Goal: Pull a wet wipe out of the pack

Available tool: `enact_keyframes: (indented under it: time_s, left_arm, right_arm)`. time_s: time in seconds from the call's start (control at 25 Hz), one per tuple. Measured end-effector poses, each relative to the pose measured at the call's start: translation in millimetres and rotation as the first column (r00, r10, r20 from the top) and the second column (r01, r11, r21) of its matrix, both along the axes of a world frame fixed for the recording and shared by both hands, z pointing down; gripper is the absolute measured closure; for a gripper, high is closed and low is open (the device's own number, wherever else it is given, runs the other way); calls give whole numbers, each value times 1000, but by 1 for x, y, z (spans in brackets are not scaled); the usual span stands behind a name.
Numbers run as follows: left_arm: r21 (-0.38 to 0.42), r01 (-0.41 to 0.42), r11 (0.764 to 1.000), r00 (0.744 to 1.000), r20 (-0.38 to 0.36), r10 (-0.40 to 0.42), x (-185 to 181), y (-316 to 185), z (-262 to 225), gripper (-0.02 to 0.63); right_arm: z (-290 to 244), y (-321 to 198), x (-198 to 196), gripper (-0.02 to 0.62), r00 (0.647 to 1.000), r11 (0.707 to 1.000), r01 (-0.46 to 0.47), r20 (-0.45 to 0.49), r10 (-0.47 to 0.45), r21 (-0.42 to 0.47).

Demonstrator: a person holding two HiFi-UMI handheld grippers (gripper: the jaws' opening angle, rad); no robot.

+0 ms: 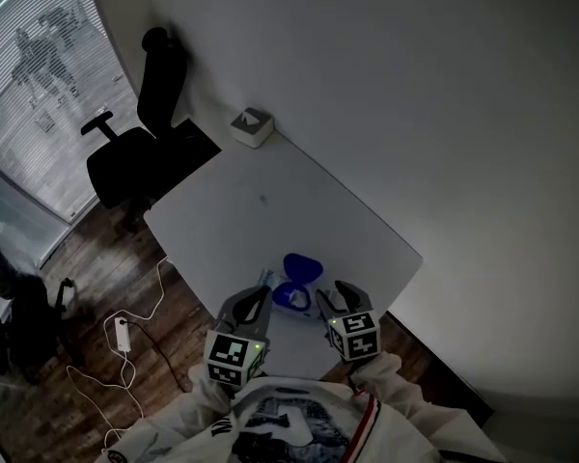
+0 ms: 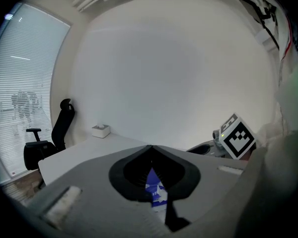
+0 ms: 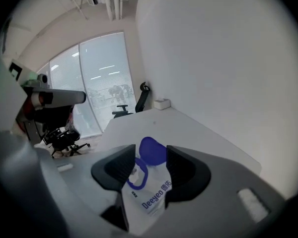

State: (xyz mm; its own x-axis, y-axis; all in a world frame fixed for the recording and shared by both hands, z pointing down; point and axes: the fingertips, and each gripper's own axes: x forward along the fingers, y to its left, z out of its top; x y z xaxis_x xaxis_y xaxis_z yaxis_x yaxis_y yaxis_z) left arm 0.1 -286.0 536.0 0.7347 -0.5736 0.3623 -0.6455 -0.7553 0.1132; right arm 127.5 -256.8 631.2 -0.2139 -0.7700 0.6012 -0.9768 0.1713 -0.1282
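The pack (image 1: 289,303) lies at the 6 o'clock edge of the white table (image 1: 270,191), directly in front of the person. Its blue lid (image 3: 152,151) is flipped up and back toward 12 o'clock, so the blue ring (image 3: 137,175) of the dispensing hole is uncovered.

The left gripper (image 2: 150,150) comes in from 9 o'clock. Its jaws are drawn together on the pack's near edge, apparently pinning it down (only a sliver of blue-and-white film shows between them).

The right gripper (image 3: 151,155) sits at 3 o'clock with its jaws spread wide. It holds nothing, and the lid and ring show in the gap between the jaws.

By the look of it, opening is done and the pull has not yet begun. I cannot tell whether a wipe tip pokes out of the ring. The next move probably calls for the right jaws to dip into the ring, pinch the top sheet and draw it up toward 12 o'clock while the left keeps the pack from lifting.
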Motion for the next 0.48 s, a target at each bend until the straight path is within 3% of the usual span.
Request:
enact_keyframes:
  time_s: [0.48]
  left_arm:
    - [-34,19,999,1000,4,-19,-7,-2,10,601]
  right_arm:
    - [51,-10,-18,403,988,986,126,-73,-134,-112]
